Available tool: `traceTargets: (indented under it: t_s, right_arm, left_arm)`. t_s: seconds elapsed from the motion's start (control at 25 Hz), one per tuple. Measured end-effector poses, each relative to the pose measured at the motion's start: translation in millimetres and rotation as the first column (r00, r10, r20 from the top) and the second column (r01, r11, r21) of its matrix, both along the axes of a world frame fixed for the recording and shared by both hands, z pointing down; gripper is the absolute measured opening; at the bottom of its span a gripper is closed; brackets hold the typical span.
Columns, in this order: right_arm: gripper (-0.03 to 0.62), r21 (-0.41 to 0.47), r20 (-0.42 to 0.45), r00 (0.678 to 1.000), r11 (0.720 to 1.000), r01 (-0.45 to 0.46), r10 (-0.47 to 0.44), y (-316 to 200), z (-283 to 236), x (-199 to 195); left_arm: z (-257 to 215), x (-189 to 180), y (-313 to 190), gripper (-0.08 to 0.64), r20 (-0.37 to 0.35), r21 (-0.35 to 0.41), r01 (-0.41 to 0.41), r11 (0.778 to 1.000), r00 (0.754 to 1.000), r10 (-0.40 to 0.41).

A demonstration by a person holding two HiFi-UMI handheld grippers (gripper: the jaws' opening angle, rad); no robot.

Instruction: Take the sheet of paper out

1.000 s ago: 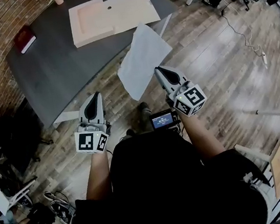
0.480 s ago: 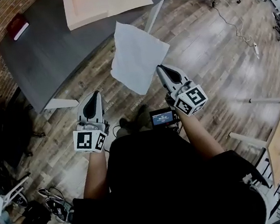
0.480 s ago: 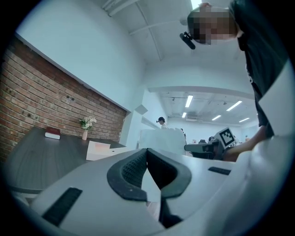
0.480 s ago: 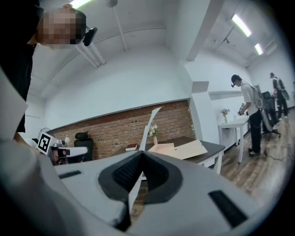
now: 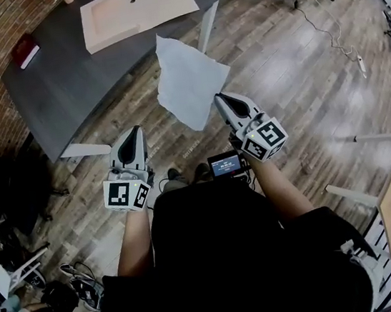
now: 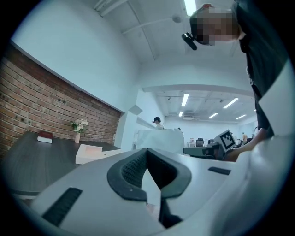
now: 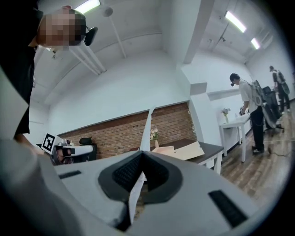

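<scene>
Over the wooden floor (image 5: 291,66), just off the table (image 5: 63,84), my right gripper (image 5: 219,98) is clenched on a corner of the sheet of paper (image 5: 188,80); my left gripper (image 5: 136,130) is closed and holds nothing.

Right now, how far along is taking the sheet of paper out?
Done: the sheet of paper is clear of the open folder on the table, hanging over the floor. In hand: the right gripper has its fingers shut on the sheet's near edge; the left gripper holds nothing. Left: at most, setting it down.
</scene>
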State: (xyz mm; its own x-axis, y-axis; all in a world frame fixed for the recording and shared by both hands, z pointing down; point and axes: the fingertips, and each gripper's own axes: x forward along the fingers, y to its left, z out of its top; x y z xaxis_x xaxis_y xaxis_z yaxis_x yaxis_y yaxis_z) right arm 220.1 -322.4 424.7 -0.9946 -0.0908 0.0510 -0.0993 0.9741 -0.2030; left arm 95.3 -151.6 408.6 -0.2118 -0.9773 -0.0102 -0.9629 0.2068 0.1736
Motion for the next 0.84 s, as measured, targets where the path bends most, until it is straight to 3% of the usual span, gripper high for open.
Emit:
traceTargets:
  t_s: [0.2, 0.84]
  right_arm:
    - [0.002, 0.004, 0.004, 1.000, 1.000, -0.015, 0.015, -16, 6, 26]
    - [0.002, -0.013, 0.017, 0.998, 0.998, 0.066, -0.066, -34, 20, 60]
  left_arm:
    - [6, 27, -14, -0.005, -0.012, -0.009, -0.007, 1.000, 1.000, 0.007]
    - [16, 69, -39, -0.005, -0.020, -0.042, 0.018, 0.999, 1.000, -0.019]
